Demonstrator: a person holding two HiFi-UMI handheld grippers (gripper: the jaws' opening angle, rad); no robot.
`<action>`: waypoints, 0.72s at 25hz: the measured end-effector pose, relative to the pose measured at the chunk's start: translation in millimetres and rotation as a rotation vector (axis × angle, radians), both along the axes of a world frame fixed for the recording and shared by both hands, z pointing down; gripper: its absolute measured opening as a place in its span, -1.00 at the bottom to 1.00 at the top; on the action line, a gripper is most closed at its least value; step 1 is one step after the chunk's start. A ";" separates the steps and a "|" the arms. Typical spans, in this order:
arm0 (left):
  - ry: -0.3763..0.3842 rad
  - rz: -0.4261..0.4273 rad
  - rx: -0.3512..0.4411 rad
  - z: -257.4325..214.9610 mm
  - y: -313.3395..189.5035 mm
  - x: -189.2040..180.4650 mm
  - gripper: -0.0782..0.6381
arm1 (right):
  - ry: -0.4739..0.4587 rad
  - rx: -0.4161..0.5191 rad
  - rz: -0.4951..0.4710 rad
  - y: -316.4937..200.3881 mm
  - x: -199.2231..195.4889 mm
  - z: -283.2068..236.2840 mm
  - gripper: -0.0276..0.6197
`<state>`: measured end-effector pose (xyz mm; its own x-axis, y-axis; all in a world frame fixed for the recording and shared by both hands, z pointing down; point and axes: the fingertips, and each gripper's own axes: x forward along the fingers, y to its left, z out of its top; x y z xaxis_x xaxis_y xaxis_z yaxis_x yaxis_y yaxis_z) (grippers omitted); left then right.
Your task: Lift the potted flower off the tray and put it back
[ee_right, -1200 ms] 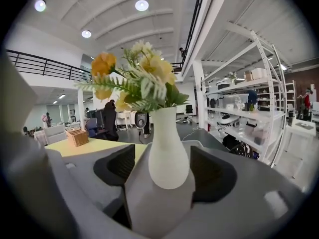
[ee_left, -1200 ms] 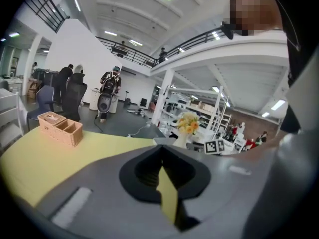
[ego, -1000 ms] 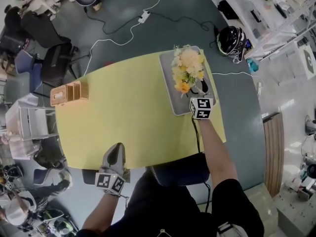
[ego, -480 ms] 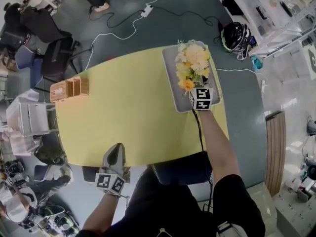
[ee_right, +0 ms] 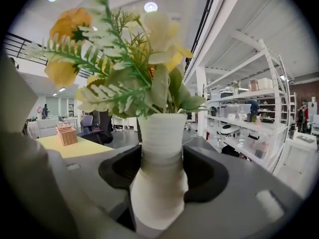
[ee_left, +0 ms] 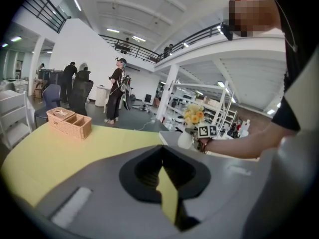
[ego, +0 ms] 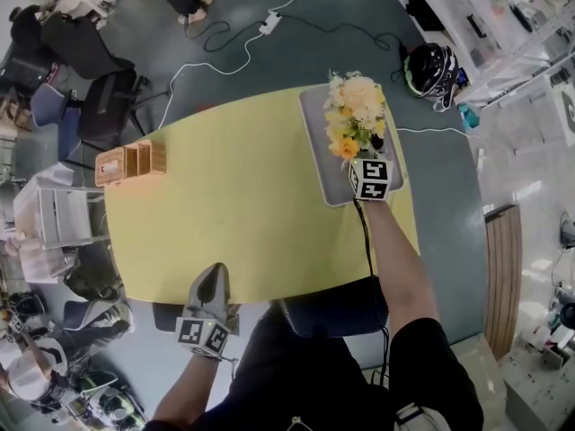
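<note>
The potted flower [ego: 358, 115], yellow and cream blooms in a white ribbed vase [ee_right: 160, 153], stands on the grey tray [ego: 314, 142] at the yellow table's right end. My right gripper [ego: 364, 158] reaches onto the tray from the near side. Its jaws have just been closing, the vase is between them, and both pads press on its narrow waist. My left gripper [ego: 212, 277] hangs at the table's near edge, far from the tray, its jaws together on nothing. From the left gripper view the flower [ee_left: 193, 116] shows small at the far right.
A wicker basket [ego: 130, 161] sits at the table's [ego: 234, 214] far left corner. Office chairs, cables and a helmet [ego: 429, 68] lie on the floor around. Shelving stands to the right. People stand in the background [ee_left: 117, 91].
My right gripper has slid forward along the tray up to the vase and its jaws have closed in on it. The left gripper has stayed put.
</note>
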<state>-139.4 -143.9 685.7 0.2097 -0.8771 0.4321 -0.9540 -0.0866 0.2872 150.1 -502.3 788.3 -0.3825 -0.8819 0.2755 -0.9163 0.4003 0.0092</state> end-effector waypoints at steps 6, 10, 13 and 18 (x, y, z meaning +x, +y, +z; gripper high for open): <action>0.004 -0.011 0.016 -7.7 11.8 -3.6 -0.76 | -0.002 0.038 0.000 8.7 5.6 -34.4 -0.11; 0.009 -0.003 0.042 -19.0 18.6 -10.5 -0.76 | -0.003 0.066 0.009 21.0 3.9 -62.0 -0.11; 0.015 0.007 0.064 -31.3 24.4 -18.6 -0.76 | -0.012 0.082 0.020 36.0 -0.3 -85.3 -0.12; 0.022 0.027 0.104 -57.3 35.5 -32.6 -0.76 | -0.036 0.113 0.039 68.7 -7.7 -133.3 -0.12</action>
<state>-171.9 -108.3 628.4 0.2421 -0.9110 0.3338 -0.9446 -0.1426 0.2957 142.5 -433.6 655.0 -0.3550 -0.9211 0.1598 -0.9318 0.3624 0.0193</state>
